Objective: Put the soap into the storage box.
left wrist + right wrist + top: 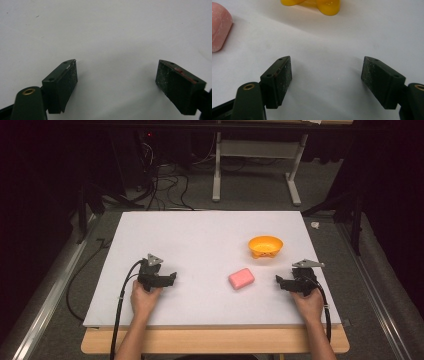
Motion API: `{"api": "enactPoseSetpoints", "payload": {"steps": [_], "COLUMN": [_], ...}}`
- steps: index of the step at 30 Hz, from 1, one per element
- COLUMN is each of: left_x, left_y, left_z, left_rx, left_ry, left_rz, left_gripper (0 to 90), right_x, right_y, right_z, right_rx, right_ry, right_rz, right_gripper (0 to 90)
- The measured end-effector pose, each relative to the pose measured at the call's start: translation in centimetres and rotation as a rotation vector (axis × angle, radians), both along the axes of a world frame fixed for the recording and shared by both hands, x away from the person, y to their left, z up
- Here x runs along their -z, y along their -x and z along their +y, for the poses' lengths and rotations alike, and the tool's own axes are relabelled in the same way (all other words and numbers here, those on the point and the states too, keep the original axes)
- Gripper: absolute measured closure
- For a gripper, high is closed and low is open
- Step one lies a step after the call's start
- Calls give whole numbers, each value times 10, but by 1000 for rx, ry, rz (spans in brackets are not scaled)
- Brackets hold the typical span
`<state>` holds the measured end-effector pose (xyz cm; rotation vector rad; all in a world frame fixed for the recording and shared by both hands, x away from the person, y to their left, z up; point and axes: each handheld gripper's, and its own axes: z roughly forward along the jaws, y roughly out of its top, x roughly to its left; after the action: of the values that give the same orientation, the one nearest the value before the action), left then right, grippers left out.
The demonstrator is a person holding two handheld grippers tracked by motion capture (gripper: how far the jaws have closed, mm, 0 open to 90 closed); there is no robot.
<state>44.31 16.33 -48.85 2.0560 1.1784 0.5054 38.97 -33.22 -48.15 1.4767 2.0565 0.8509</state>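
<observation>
1. High view: a pink soap bar (241, 278) lies flat on the white board (200, 240) that covers the worktop (215, 341), toward the near right part of it.
2. Just beyond the soap bar and slightly to its right stands an orange bowl (265, 246), upright and apart from it.
3. To the right of the soap bar, near but not touching, the right tool (281, 281) rests low over the board in the person's right hand (308, 304), its tips turned toward the soap.
4. Right gripper view: the right tool (325, 75) has its jaws spread wide with bare white board between them; the soap bar (219, 27) sits at the left edge and the foot of the bowl (317, 5) at the top.
5. Well to the left of the soap bar, the left tool (171, 277) is held by the left hand (144, 299) over the board.
6. Left gripper view: the left tool (116, 77) is likewise released, jaws wide apart, grasping nothing.
</observation>
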Motion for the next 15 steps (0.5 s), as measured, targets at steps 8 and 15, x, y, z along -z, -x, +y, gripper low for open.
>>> {"api": "enactPoseSetpoints", "payload": {"steps": [8,15], "left_x": [0,0], "left_y": [0,0], "left_z": [0,0], "left_rx": [0,0], "left_ry": [-1,0], "left_rz": [-1,3], "left_gripper": [183,184], "right_x": [0,0], "right_y": [-1,-1], "right_z": [0,0], "right_rx": [-2,-2], "right_ry": [1,-1], "right_rz": [1,6], "right_gripper": [251,250]}}
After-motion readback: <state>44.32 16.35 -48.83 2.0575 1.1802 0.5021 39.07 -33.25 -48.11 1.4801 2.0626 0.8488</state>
